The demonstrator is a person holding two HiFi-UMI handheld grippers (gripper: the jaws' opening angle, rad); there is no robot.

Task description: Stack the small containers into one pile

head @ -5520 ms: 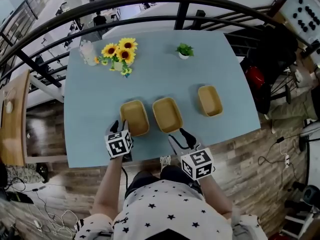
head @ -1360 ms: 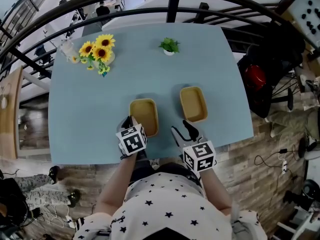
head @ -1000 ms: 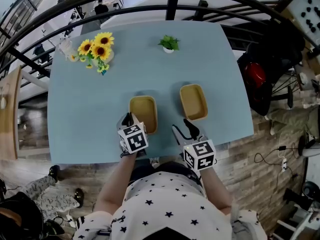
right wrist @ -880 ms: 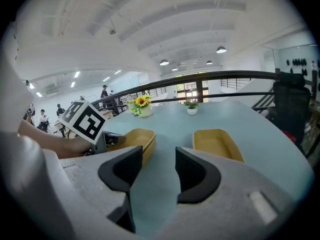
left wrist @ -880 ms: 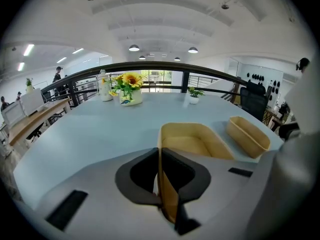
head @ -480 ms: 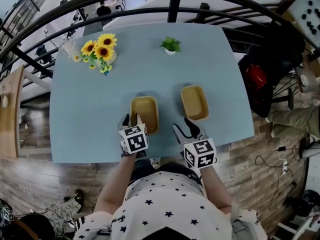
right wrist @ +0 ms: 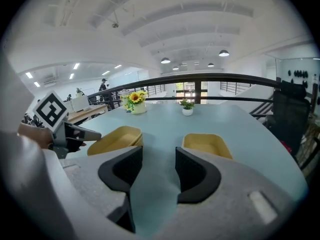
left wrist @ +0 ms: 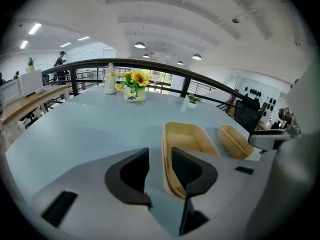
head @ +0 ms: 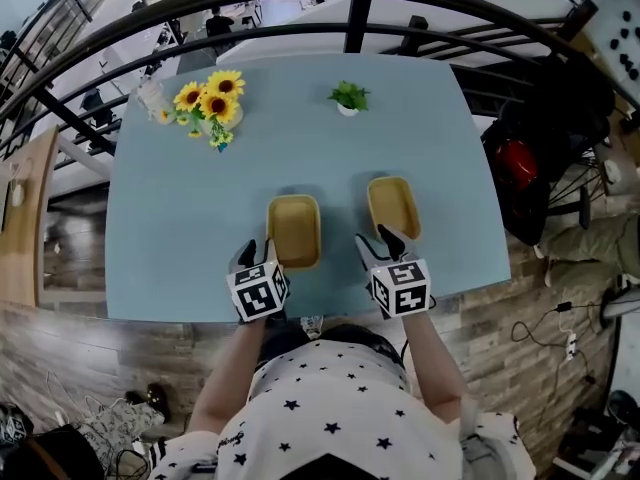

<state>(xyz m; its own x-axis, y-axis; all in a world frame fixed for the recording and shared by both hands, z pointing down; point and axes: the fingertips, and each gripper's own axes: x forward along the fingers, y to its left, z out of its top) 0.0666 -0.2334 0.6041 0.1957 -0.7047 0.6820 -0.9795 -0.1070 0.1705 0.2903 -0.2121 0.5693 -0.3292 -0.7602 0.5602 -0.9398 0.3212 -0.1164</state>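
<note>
Blue table (head: pixel 180 228), black railing (head: pixel 358 18), wood floor (head: pixel 520 328), ceiling lamps (left wrist: pixel 140 45).

Container stack (head: pixel 294 230) lies left of single container (head: pixel 394 207) on table (head: pixel 190 218)

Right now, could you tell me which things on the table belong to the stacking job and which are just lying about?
Job: nested containers; single container; left gripper; right gripper.
Lying about: sunflower vase; potted plant; clear bottle.

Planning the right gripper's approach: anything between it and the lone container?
Nothing. In the right gripper view, only bare blue table lies between the right gripper and the lone container, which sits just beyond its open, empty jaws.
</note>
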